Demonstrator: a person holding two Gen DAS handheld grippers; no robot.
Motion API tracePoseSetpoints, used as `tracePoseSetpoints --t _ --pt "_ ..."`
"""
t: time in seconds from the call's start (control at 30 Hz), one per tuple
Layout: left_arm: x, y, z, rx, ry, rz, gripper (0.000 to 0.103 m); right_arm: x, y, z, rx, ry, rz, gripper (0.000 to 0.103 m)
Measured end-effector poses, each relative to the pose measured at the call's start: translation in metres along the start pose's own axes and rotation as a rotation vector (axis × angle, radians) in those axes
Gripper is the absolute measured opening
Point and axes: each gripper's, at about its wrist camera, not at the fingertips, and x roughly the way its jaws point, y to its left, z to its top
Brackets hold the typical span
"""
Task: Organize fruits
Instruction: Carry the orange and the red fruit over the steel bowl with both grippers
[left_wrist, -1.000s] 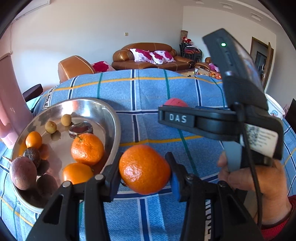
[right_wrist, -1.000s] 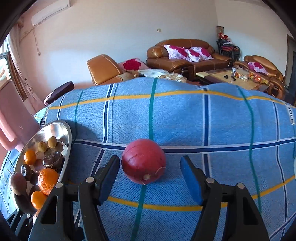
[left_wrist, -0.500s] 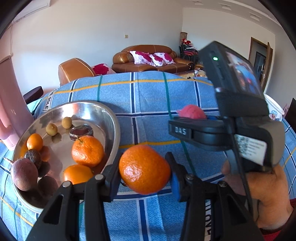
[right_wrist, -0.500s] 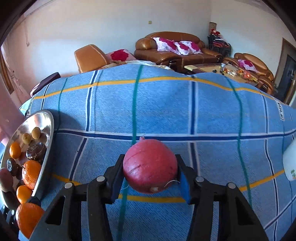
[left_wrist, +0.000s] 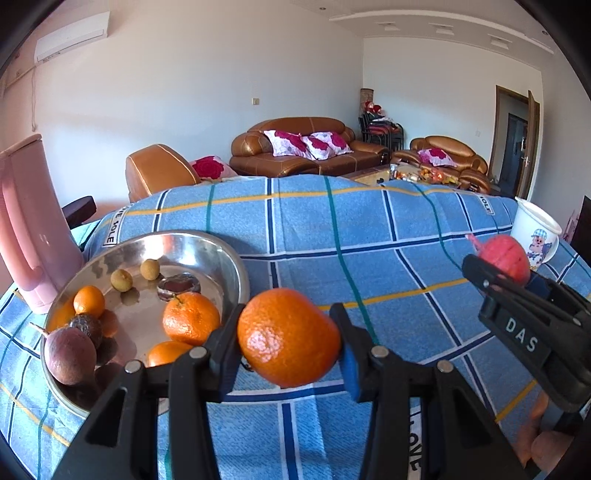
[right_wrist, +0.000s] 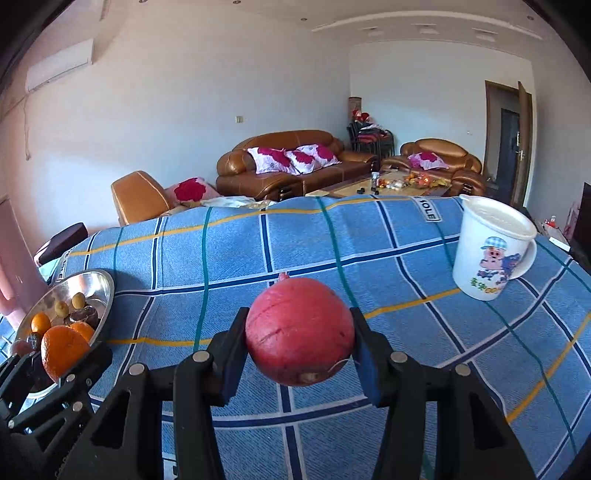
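While the left gripper (left_wrist: 288, 338) squeezes a big orange mandarin (left_wrist: 288, 338) between its two black fingers, the right gripper (right_wrist: 299, 338) squeezes a round red pomegranate (right_wrist: 299, 332). Its jaws have just been closing, and the pomegranate sits tight between the blue pads. Both fruits are up in the air, above the blue checked cloth (left_wrist: 369, 229) that covers the table.

Just to the left of the mandarin is a shiny metal bowl (left_wrist: 221, 254). It rests on the cloth. Inside it are more mandarins (left_wrist: 190, 317), two small yellow-brown round fruits (left_wrist: 121, 279) near the back, and dark purple fruits (left_wrist: 68, 354) at the near left side. A small dark thing lies in the middle of the bowl, and I cannot tell what it is.

A pink jug (left_wrist: 29, 229) stands behind the bowl at the left edge. A white mug (right_wrist: 491, 247) with a cartoon pig on it stands on the cloth to the right, well apart from the bowl. From the left camera the right gripper shows at the right side with the pomegranate in it, near the mug. Brown sofas (left_wrist: 306, 146) with pink pillows are far behind the table.
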Motion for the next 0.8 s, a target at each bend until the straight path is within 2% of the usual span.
tracePoseSetpoints --t 0.23,0.5,0.8 --pt "-0.018 -0.001 -0.008 0.005 -0.038 -0.005 0.046 -0.028 -0.006 -0.009 0.012 -0.064 -0.019 0.053" --pt "-0.025 0.004 -0.013 -0.011 -0.038 -0.011 0.046 -0.048 0.002 -0.017 -0.029 -0.113 -0.034 0.053" --pt "-0.03 0.009 -0.016 -0.023 -0.049 -0.009 0.046 -0.055 0.008 -0.023 -0.038 -0.113 -0.019 0.053"
